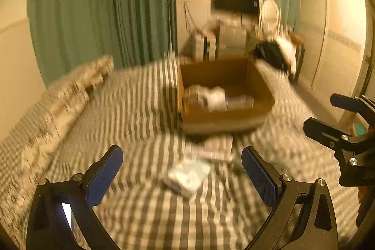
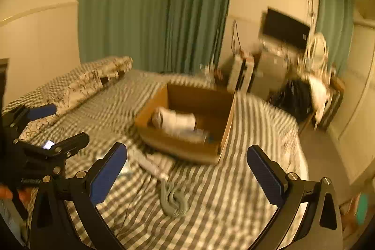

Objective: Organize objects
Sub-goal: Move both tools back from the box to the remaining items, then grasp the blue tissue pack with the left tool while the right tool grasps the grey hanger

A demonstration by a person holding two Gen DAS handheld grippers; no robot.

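Both grippers hung over the bed, each with its jaws spread wide and nothing between them: the left gripper above a small pale packet, the right gripper above a grey cord.

The cord lay in loose coils on the checked cover, nearest the right wrist camera. It looked limp and light — likely to sag and trail if lifted by one strand, so a pinch across the bunched loops would probably hold best. The packet, blurred in the left view, seemed soft, thin and light; its wrap could be slippery, and a grip across its middle looked safer than one at a corner. Just beyond it lay a flat white item, too smeared to identify.

Farther on sat an open cardboard box with white bundles already inside — the likely place for the loose things. Pillows lay at the left, green curtains behind.
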